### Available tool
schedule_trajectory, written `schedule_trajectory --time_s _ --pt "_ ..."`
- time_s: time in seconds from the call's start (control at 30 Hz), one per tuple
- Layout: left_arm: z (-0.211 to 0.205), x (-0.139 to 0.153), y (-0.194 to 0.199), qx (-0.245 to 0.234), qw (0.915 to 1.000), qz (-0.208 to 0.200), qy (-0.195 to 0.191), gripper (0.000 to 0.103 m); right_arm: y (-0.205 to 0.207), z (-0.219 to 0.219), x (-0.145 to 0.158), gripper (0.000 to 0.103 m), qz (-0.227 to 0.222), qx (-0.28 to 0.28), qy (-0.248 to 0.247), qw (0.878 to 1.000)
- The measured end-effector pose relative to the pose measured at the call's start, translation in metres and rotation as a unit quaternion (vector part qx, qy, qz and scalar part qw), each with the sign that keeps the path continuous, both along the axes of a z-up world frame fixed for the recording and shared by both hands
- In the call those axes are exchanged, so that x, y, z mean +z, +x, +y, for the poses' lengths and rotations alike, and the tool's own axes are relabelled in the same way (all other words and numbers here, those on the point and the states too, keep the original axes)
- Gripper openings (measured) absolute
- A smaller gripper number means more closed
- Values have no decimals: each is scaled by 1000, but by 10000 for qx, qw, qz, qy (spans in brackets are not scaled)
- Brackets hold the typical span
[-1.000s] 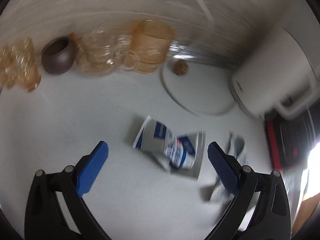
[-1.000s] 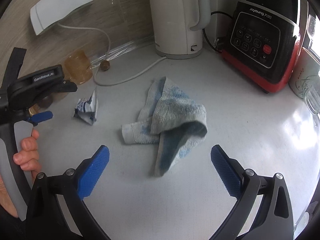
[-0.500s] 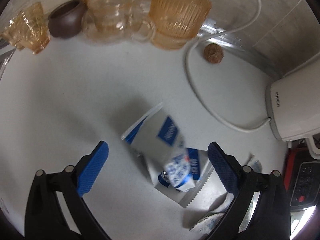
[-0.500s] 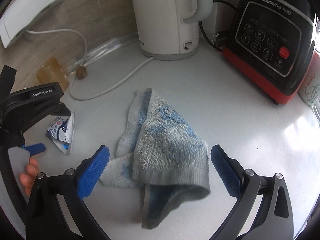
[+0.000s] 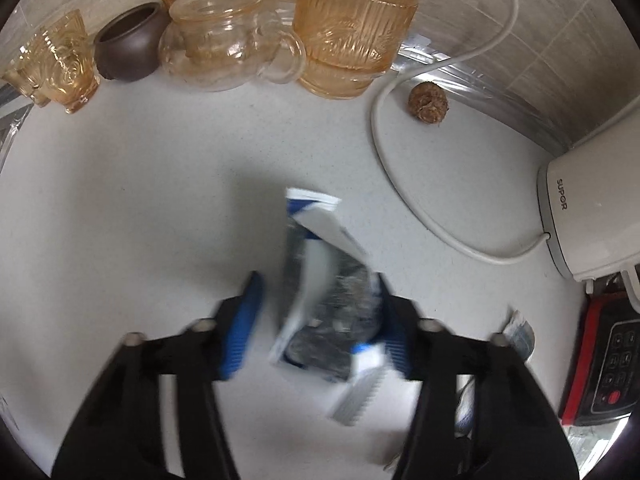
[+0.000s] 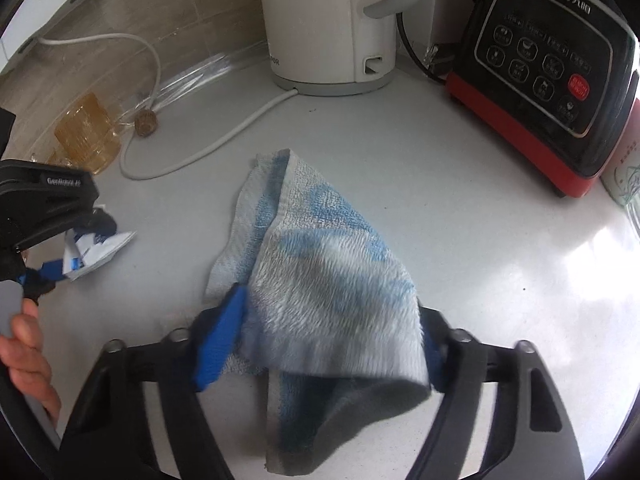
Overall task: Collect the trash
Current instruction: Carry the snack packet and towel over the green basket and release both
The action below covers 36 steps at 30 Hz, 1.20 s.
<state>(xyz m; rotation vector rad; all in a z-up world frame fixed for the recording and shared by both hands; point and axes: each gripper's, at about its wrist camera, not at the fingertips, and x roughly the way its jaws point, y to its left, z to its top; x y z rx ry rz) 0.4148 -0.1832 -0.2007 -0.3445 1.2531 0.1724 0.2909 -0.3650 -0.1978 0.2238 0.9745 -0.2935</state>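
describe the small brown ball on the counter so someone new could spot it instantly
Start at the white kettle against the tiled wall and follow its white cord along the counter toward the amber glassware. The brown ball sits just right of the big ribbed amber glass, beside the cord's bend: rough, matte, the only opaque round thing there.

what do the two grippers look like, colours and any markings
Both grippers are black plastic frames with silver pivot pins and ribbed blue pads on the jaws. The left gripper carries white "GenRobot.AI" lettering and a grey handle piece, held by a bare hand. The right gripper shows no visible marking.
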Motion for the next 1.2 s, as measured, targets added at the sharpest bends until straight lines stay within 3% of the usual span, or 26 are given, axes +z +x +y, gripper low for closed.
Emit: schedule_trajectory --time_s 0.07,0.13,0.23,0.5,0.73,1.0,1.2 --pt "0 1 -3 -121 9999 -29 -28 30 0 1 0 52 30 29 -82 10000" --pt "0 3 -10 -256 9996 -68 -57 28 -2 4 1 28 37 83 -210 9997" --pt "-1 4 -21 -384 9991 -164 -44 25 -5 4 3 16 -19 118 -237 9996" --pt "4 9 -42 -927 9951 -323 -100 20 -23 1 18 13 -316 106 -43 9994" --pt "26 43 -78 -1427 9870 -733 -82 20 -66 15 54 13 -774 223 -63 9967" --pt "55 75 -154 -1858 9782 -930 71 20 -142 41 95 13 -1144 549 -58 9919" --pt "72 86 -242 -2177 9720 -889 -25 20 -214 65 115 13 -1218 974 -98 9877"
